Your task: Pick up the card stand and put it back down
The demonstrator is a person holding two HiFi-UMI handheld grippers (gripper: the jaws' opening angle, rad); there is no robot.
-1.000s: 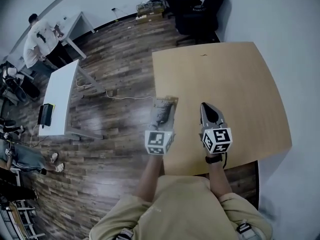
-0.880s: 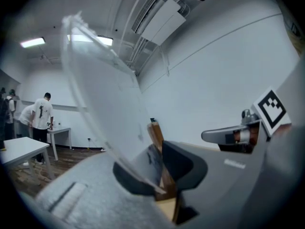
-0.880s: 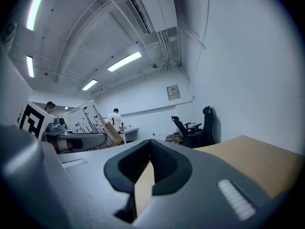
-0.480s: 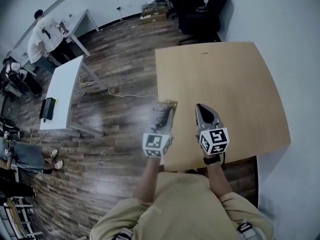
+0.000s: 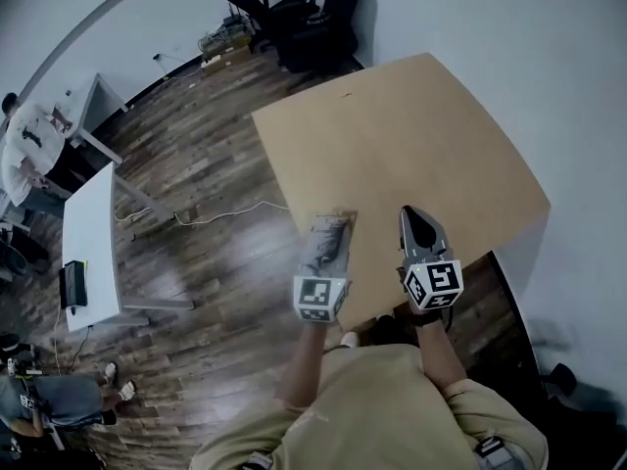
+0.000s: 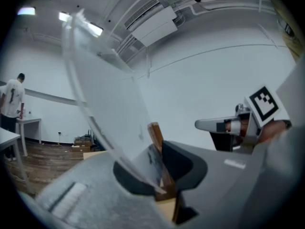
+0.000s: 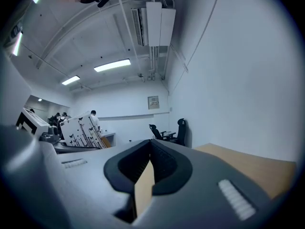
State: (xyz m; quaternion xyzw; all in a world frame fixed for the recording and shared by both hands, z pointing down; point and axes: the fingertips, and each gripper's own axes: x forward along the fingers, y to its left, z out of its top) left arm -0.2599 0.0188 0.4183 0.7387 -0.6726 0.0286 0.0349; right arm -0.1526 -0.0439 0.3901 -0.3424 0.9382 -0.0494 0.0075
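Observation:
The card stand [image 5: 336, 221], a clear acrylic sheet [image 6: 105, 104] in a small wooden base [image 6: 156, 137], is off the table and tilted. My left gripper [image 5: 328, 235] is shut on its base. It hangs over the near left edge of the light wooden table [image 5: 411, 135]. In the right gripper view the stand [image 7: 82, 129] shows at the left. My right gripper [image 5: 409, 215] is beside it on the right, over the table's near edge, shut with nothing between its jaws [image 7: 150, 149]. It also shows in the left gripper view as the right gripper [image 6: 214, 124].
Black office chairs [image 5: 294, 18] stand beyond the table's far corner. A white table [image 5: 88, 233] and a person [image 5: 29, 145] are at the far left on the wood floor, where a cable [image 5: 216, 209] lies. A white wall runs along the right.
The view has swung, so the table now lies more diagonally and further right. Both grippers moved sideways together, the stand still held in the left one.

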